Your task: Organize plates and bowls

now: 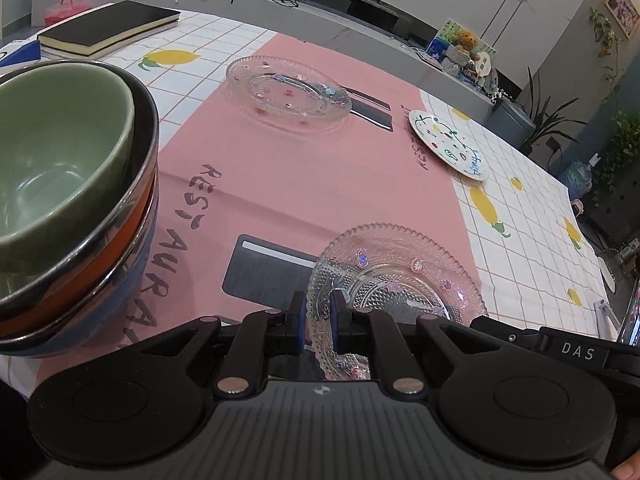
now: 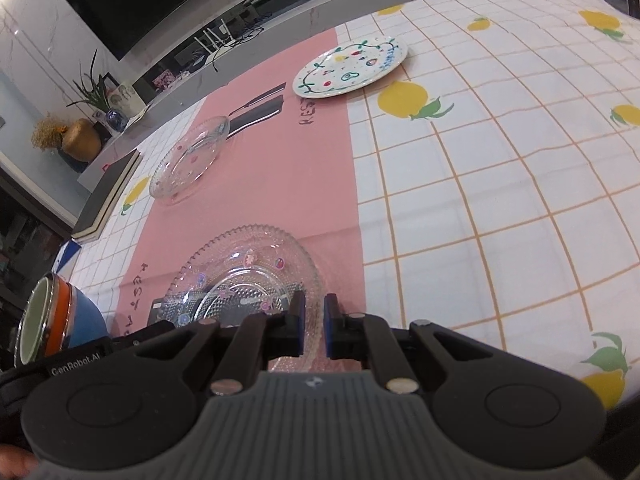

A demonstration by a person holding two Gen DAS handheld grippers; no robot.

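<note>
A clear beaded glass plate (image 1: 400,276) with small flower decals is held at its rim from both sides. My left gripper (image 1: 319,322) is shut on its near rim. My right gripper (image 2: 314,326) is shut on the opposite rim of the same plate (image 2: 248,268). A second clear glass plate (image 1: 288,94) (image 2: 190,158) lies farther back on the pink cloth. A white painted plate (image 1: 448,142) (image 2: 352,66) lies at the cloth's far edge. A stack of bowls (image 1: 60,184), green on top, then orange and blue, stands at the left (image 2: 52,320).
A pink runner (image 1: 320,184) lies over a white tablecloth with a lemon print (image 2: 500,184). A black book (image 1: 108,26) lies at the far left corner. A grey counter with clutter runs behind the table.
</note>
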